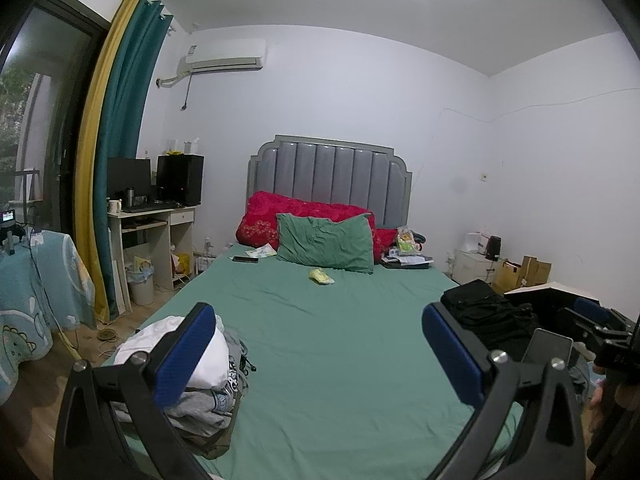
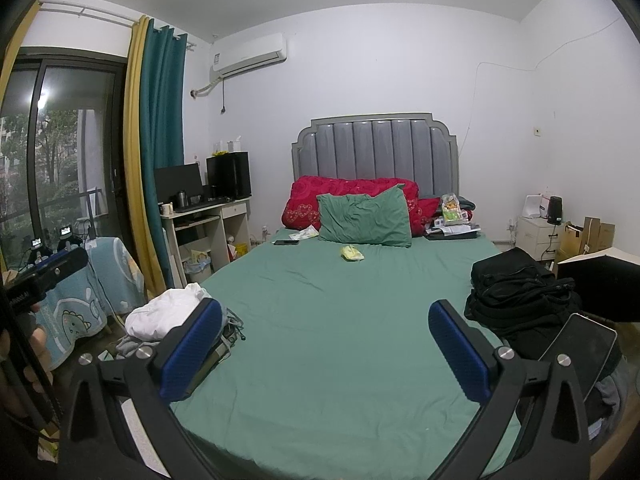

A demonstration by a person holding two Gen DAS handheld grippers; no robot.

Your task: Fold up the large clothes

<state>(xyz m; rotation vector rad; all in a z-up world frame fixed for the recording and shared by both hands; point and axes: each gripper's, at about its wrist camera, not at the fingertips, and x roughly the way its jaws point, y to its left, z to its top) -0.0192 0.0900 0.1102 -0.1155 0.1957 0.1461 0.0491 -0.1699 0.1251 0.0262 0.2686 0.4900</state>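
While both tongs, left tongs (image 1: pixel 318 354) and right tongs (image 2: pixel 326 350), hang released: could snag white pile (image 1: pixel 188 344) lower left, toppling it off bed (image 1: pixel 340 340).

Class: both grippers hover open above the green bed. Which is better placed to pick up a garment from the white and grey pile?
Left. The white and grey clothes pile lies beside the left gripper; the right gripper sits nearer the black clothes pile.
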